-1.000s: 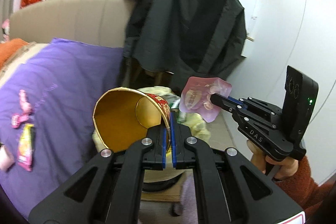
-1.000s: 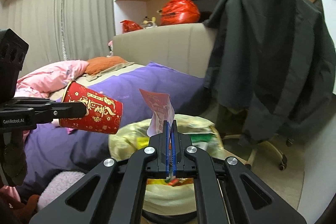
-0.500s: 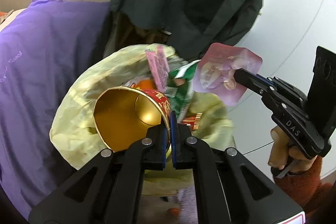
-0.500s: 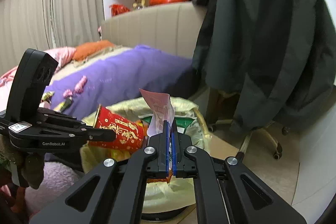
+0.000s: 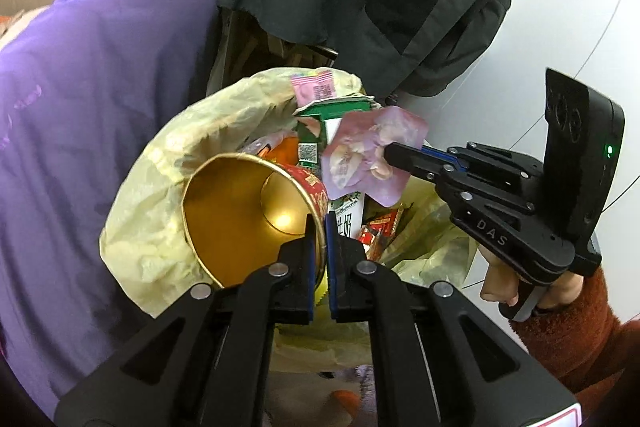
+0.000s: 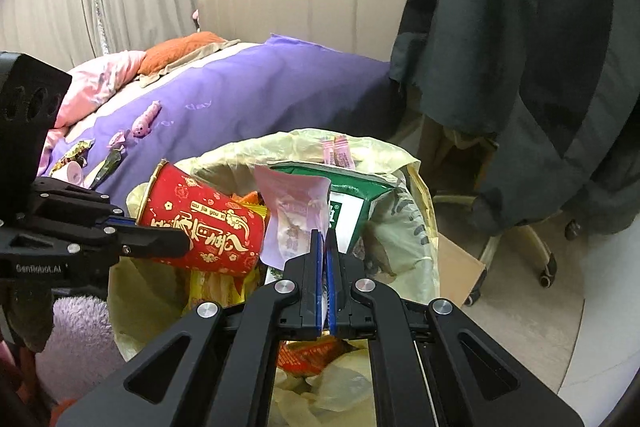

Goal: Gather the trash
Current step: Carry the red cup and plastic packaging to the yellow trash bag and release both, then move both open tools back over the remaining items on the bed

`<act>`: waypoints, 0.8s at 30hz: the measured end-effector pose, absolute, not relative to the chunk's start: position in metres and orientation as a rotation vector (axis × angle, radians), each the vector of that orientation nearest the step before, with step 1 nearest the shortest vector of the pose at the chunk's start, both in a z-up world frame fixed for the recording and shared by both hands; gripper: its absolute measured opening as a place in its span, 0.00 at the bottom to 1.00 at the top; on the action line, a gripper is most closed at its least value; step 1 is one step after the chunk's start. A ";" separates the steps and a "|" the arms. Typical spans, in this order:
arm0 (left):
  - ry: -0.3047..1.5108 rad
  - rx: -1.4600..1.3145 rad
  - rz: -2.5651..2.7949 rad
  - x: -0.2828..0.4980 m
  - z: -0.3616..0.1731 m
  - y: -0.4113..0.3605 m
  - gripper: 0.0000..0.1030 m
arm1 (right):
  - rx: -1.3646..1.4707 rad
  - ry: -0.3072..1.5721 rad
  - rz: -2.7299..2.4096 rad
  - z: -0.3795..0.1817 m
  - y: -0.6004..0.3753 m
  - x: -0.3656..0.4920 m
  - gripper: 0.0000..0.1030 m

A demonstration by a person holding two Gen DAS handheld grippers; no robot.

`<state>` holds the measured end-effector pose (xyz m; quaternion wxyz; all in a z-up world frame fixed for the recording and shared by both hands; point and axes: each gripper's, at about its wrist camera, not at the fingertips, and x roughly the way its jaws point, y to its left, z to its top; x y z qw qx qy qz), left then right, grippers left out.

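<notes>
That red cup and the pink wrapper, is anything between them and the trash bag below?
Nothing visible blocks them. The red paper cup and pink wrapper hang over the open yellow trash bag; below lie only a green-and-white carton and wrappers, piled high.

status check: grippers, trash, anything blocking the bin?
Left gripper shut on cup. Right gripper shut on wrapper. Both over bin. Carton sticks up beneath wrapper.
</notes>
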<state>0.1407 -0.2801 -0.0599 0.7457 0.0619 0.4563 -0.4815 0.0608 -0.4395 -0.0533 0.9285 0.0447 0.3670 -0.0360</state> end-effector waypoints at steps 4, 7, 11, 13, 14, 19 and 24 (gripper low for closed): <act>1.012 0.105 -1.080 0.135 -0.056 -0.280 0.03 | 0.096 0.755 -0.079 -0.051 -0.440 0.052 0.04; 1.027 0.079 -1.115 0.127 -0.050 -0.278 0.03 | 0.082 0.756 -0.085 -0.048 -0.439 0.044 0.04; 1.061 0.051 -1.127 0.123 -0.051 -0.274 0.03 | 0.090 0.761 -0.091 -0.047 -0.441 0.038 0.04; 1.055 0.061 -1.103 0.122 -0.052 -0.272 0.03 | 0.096 0.758 -0.092 -0.048 -0.443 0.036 0.04; 1.056 0.059 -1.096 0.124 -0.052 -0.273 0.03 | 0.099 0.760 -0.090 -0.048 -0.443 0.035 0.05; 1.032 0.065 -1.060 0.125 -0.047 -0.272 0.14 | 0.088 0.776 -0.112 -0.052 -0.444 0.034 0.06; 0.997 0.079 -1.019 0.127 -0.042 -0.264 0.23 | 0.082 0.774 -0.127 -0.050 -0.444 0.033 0.07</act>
